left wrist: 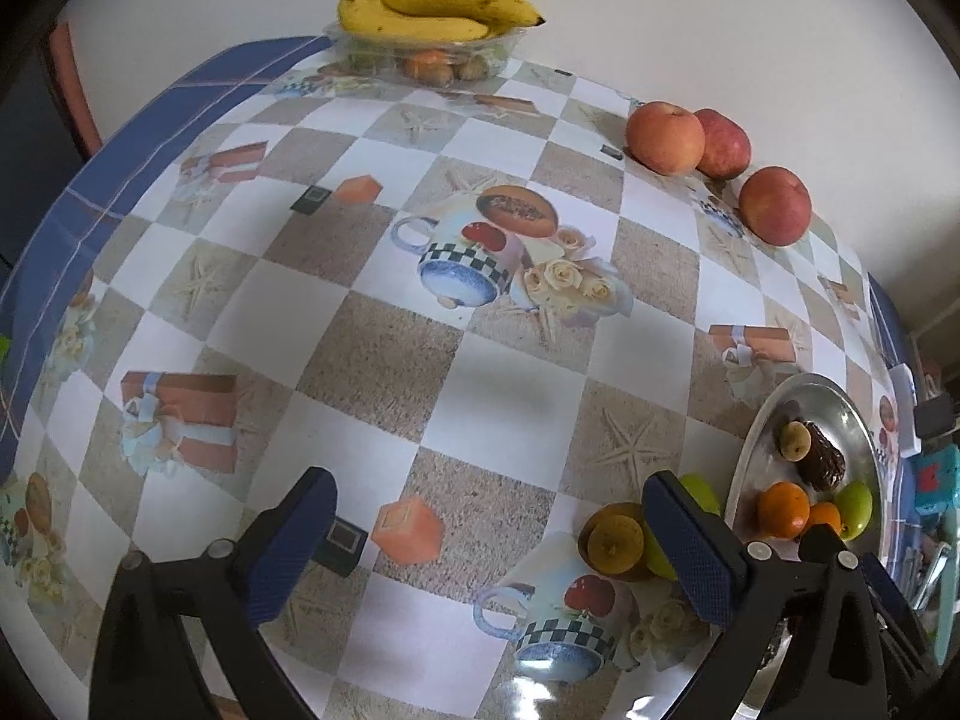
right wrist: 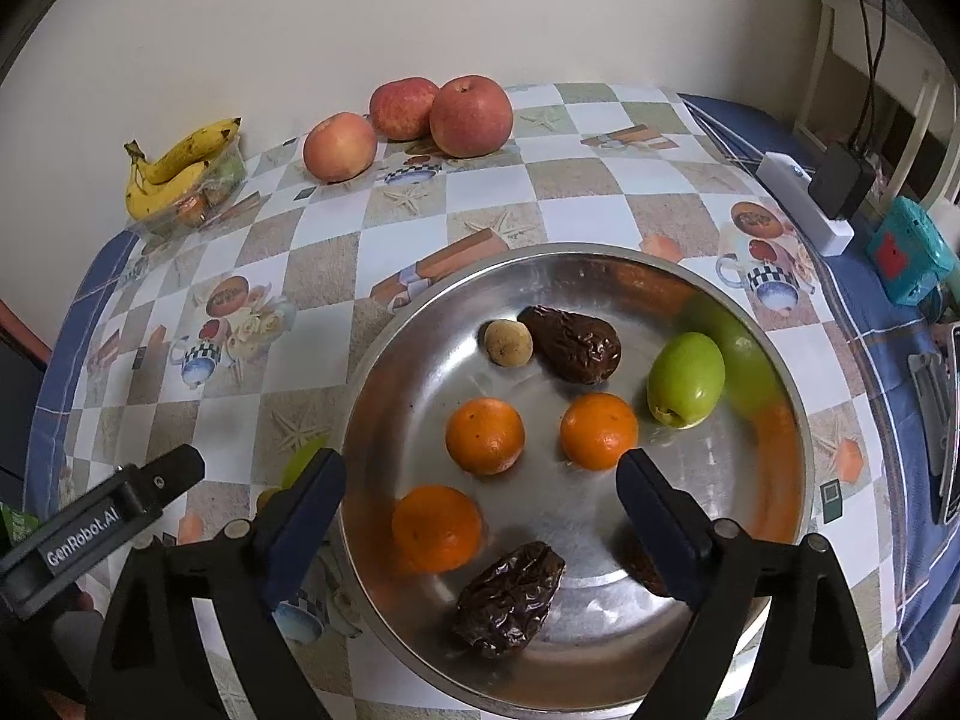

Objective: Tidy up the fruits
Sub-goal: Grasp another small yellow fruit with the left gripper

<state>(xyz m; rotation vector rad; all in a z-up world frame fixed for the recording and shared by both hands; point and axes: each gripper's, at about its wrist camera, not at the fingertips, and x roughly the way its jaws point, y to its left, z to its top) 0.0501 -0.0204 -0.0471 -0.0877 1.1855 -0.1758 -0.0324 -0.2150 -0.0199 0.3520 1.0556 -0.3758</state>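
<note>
In the right wrist view a steel bowl (right wrist: 780, 396) holds three oranges (right wrist: 485, 435), a green fruit (right wrist: 686, 379), two dark dates (right wrist: 573, 343) and a small tan fruit (right wrist: 508, 343). My right gripper (right wrist: 480, 516) is open and empty above the bowl's near side. In the left wrist view my left gripper (left wrist: 486, 540) is open and empty over the table. A brownish fruit (left wrist: 615, 543) and a green fruit (left wrist: 699, 492) lie by its right finger (left wrist: 690, 546), beside the bowl (left wrist: 750, 450). Three apples (left wrist: 665, 137) and bananas (left wrist: 432, 12) sit at the back.
The bananas lie on a clear plastic tray (left wrist: 420, 54) of small fruit by the wall. A white box with a black plug (right wrist: 816, 192) and a teal device (right wrist: 909, 255) sit at the table's right edge. The other gripper's body (right wrist: 102, 522) shows at lower left.
</note>
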